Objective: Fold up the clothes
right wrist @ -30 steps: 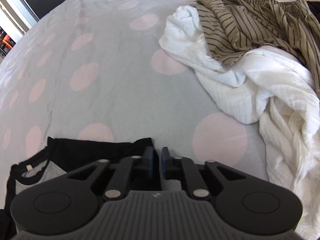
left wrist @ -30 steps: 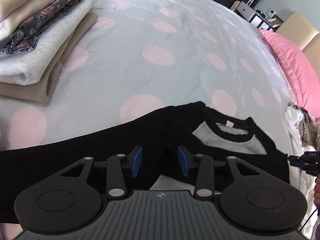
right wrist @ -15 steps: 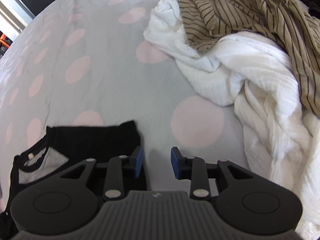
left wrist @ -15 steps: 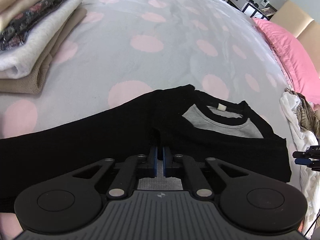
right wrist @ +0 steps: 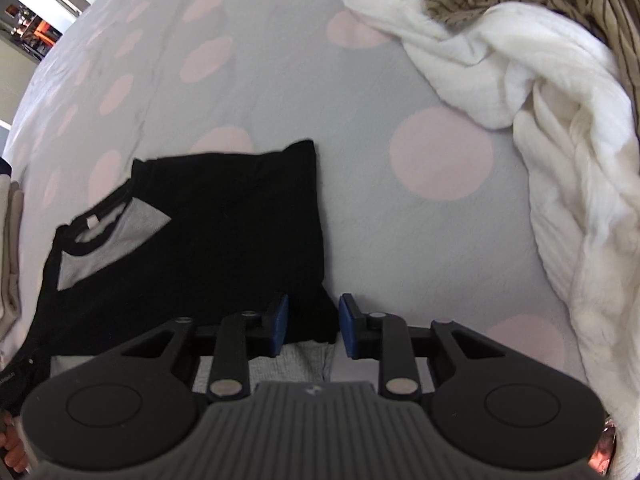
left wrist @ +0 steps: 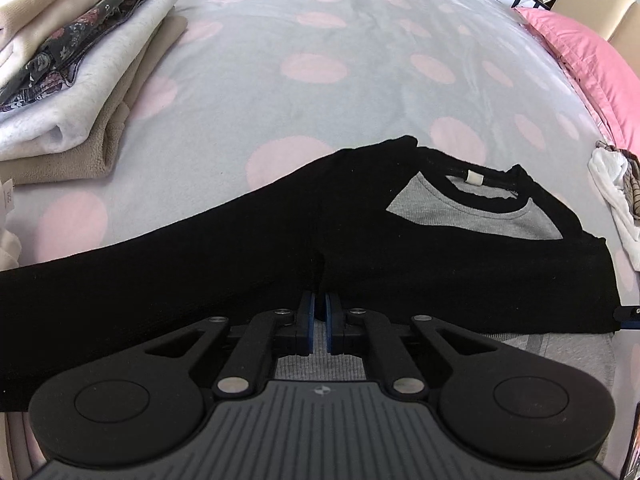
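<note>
Sleeve (left wrist: 168, 264) now pinched, right jaws parted.

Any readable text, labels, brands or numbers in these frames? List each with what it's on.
Nothing can be read with confidence.
White neck tag on the black and grey shirt: blank or too small to tell.
Paper tag at the left edge beside the folded stack: printed marks, too small to read.
White lettering at the lower left edge of the right wrist view: blurred, unreadable.
Small emblem on the left gripper body: a symbol, no letters.
</note>
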Demonstrator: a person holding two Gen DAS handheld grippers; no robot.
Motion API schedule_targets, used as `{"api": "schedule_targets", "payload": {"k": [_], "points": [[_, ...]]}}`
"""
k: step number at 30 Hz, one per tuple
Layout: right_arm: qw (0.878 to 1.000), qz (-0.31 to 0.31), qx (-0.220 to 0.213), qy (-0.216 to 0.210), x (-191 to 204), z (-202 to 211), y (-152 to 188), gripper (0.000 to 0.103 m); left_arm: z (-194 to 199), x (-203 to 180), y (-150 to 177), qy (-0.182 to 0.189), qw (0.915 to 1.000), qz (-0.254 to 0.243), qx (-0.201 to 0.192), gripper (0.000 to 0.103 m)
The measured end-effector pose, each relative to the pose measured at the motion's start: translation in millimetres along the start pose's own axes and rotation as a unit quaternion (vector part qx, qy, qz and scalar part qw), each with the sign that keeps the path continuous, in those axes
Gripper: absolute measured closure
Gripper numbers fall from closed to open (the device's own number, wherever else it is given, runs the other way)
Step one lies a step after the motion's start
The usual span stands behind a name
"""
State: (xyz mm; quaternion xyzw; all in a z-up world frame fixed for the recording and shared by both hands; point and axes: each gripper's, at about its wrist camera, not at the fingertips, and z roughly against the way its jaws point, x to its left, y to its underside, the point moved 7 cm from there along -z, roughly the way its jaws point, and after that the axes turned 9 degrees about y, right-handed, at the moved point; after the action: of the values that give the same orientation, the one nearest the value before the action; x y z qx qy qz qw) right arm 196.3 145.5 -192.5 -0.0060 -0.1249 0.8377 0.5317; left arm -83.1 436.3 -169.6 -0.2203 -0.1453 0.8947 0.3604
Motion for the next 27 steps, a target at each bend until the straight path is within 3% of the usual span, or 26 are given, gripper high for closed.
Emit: {"api": "schedule_targets", "payload": {"k": [3,6,9,12,14,16,21,27], "points": [[1.0,-0.003,0.007,0.01,-2,-5,5,0.09,1,1,1,-0.003,1.0,0.001,-0.003,0.1],[1.0,-0.01,0.006,0.008,-5,-2,5,0.09,2,-1,2,-0.001,1.0,-0.005,0.001,0.1],[1.0,0.002,0.002,0.017,-3,9,7,0.078,7,-4,4,0.006,0.9999,-0.01,0.006,0.096],[1.0,0.016,-0.006,0.027,0,19,9,0.077,20,0,8,0.002,1.0,-0.008,-0.003,0.087],[0.999,0.029,-0.012,0.03,5,26,12,0.075,31,7,10,-0.004,1.0,-0.002,-0.007,0.085],[0.998,0.043,-0.019,0.036,9,33,16,0.067,44,15,11,-0.01,0.9998,0.008,-0.014,0.084],[0.995,0.083,-0.039,0.047,23,47,29,0.066,82,43,18,-0.034,0.9987,0.026,-0.027,0.08],[0.987,0.132,-0.065,0.057,38,58,48,0.065,136,97,24,-0.091,0.9937,0.043,-0.049,0.08]]}}
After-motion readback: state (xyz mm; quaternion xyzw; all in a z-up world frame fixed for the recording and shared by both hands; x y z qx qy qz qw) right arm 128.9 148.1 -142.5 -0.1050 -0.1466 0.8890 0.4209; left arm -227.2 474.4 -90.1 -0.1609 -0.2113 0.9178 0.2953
